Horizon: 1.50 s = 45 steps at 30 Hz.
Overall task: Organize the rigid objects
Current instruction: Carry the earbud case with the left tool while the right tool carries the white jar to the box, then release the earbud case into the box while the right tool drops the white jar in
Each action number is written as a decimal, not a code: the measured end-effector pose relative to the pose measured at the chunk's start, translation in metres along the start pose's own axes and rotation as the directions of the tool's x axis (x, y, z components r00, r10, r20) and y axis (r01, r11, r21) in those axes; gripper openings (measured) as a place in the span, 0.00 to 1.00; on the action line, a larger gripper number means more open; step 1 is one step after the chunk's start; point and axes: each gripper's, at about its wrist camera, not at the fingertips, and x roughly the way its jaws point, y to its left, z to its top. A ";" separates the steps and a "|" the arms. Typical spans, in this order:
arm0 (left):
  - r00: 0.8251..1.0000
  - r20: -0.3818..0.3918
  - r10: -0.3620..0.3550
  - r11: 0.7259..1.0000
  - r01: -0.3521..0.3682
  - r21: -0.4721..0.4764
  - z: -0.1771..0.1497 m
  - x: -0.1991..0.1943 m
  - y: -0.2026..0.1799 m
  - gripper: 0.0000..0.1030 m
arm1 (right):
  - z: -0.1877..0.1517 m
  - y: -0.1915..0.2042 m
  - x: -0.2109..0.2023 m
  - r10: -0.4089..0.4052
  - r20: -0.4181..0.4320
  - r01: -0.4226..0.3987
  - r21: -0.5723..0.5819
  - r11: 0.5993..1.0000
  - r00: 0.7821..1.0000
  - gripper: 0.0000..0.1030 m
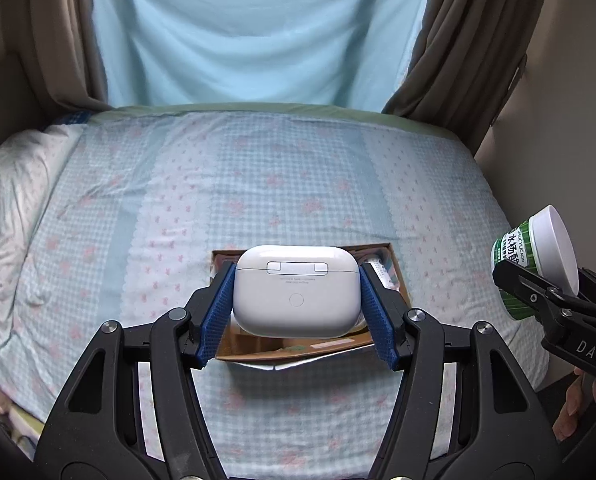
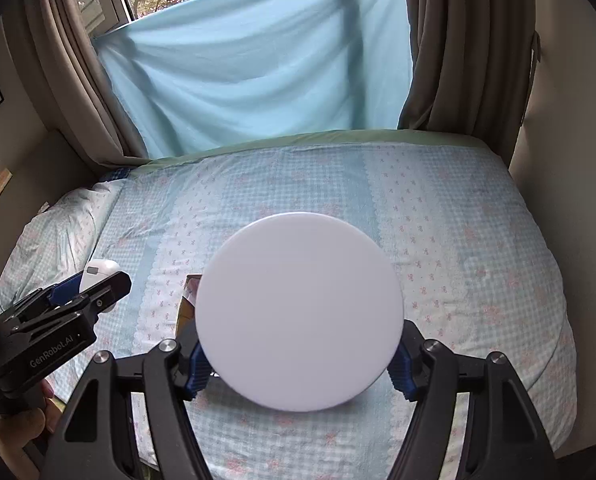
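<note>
- The left gripper is clamped on a white earbud charging case, its blue pads pressing both short sides; the case's hinge and round button face the camera.
- The case hangs above an open cardboard box that sits on the bed.
- Inside the box some pale items show past the case, too hidden to name.
- The right gripper grips a round jar by its sides, the white lid filling the middle of the right wrist view.
- From the left wrist view the same jar shows a green label with white lettering, tilted and well off to the right of the box.
- A hand holds the left gripper's handle at the lower left.
- The bed wears a blue gingham sheet with pink flowers; a light blue cloth hangs between brown curtains behind it.
</note>
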 end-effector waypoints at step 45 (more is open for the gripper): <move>0.912 -0.406 -0.066 0.982 0.131 0.135 -0.009 0.284 0.017 1.00 | -0.076 0.031 0.280 0.139 -0.476 -0.157 0.001 0.988 0.868 0.71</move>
